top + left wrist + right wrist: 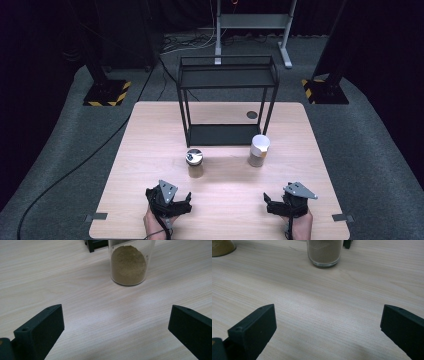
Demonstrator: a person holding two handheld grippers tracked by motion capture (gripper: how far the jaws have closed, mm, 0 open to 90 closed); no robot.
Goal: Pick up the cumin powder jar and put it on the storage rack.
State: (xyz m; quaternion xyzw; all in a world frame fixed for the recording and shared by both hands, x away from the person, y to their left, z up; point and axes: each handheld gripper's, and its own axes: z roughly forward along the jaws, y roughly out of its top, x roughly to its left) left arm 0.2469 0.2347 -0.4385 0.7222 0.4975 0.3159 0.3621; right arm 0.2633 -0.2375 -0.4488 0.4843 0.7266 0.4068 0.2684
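Jars standing upright mid-table before a black rack (227, 100), white-lidded jar (259, 150) sitting right, silver-lidded jar (194, 163) sitting left, well apart, left gripper (176, 197) and right gripper (274, 202) resting near the table's (150, 150) front edge, both gaping wide, holding nothing.

Between my left gripper (169, 201) at lower left and my right gripper (289, 202) at lower right the table (225, 200) lies bare, so either can pass across. Ahead of my left stands the metal-lid jar (194, 163), near; ahead of my right the white-lid jar (259, 150), farther up. The gap between the jars is open. Behind them the black rack (227, 97) blocks the centre; bare wood runs past it on both sides.
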